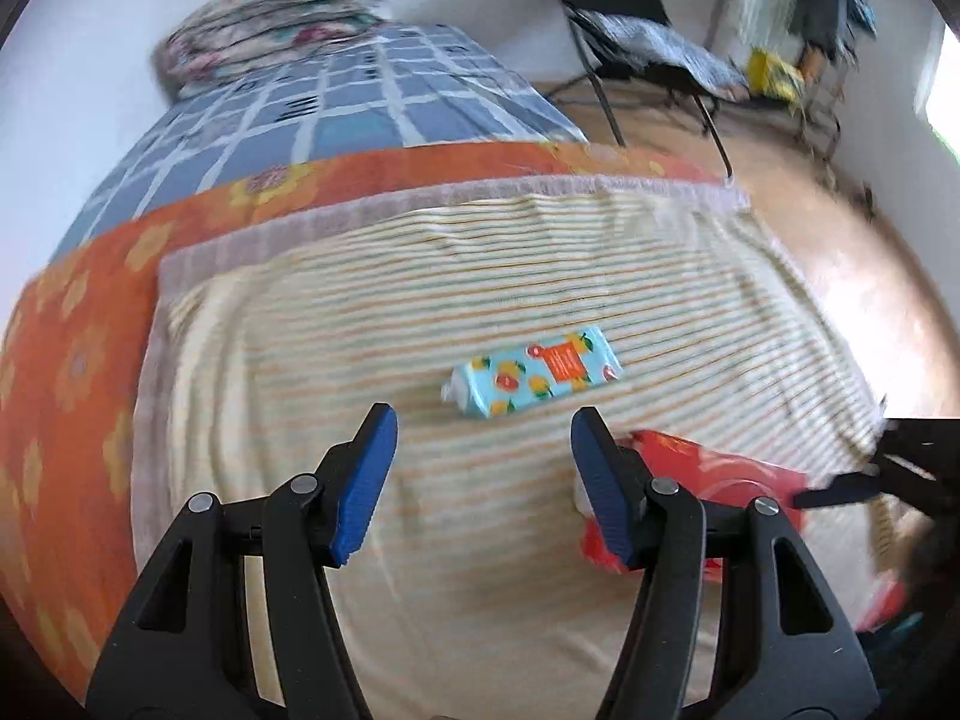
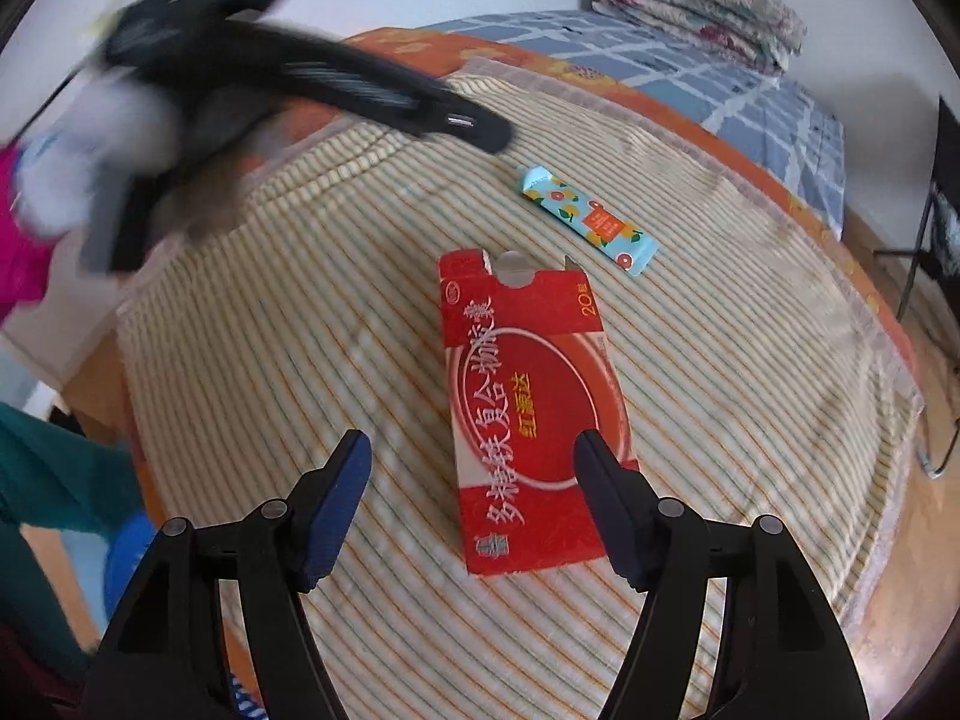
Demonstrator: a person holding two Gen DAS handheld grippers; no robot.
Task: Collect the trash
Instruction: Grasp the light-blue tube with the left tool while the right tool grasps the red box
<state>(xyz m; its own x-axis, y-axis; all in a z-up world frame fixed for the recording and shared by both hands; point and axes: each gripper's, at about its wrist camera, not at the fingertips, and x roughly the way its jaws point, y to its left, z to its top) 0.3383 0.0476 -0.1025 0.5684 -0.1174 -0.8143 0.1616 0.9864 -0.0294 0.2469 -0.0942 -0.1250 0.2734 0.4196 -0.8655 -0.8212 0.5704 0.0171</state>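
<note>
A light-blue snack wrapper [image 1: 531,380] with fruit print lies on the striped blanket [image 1: 360,312]. It is just ahead of my left gripper [image 1: 485,420], which stands open with nothing between its fingers. A flattened red carton [image 2: 528,420] with white lettering lies flat on the blanket [image 2: 300,330]. My right gripper [image 2: 474,441] hovers open over its near end, the right finger [image 2: 612,510] at the carton's edge. The same carton [image 1: 726,477] shows behind the left gripper's right finger. The wrapper [image 2: 585,219] lies beyond the carton. The left gripper [image 2: 336,84] is a dark blur at upper left.
The striped blanket lies on an orange floral sheet [image 1: 72,360] over a blue checked cover [image 1: 336,108]. A folded floral quilt [image 1: 282,18] sits at the bed's far end. Beyond is wooden floor [image 1: 810,228] with a black folding chair [image 1: 630,12]. A person's teal clothing [image 2: 48,480] is at the left.
</note>
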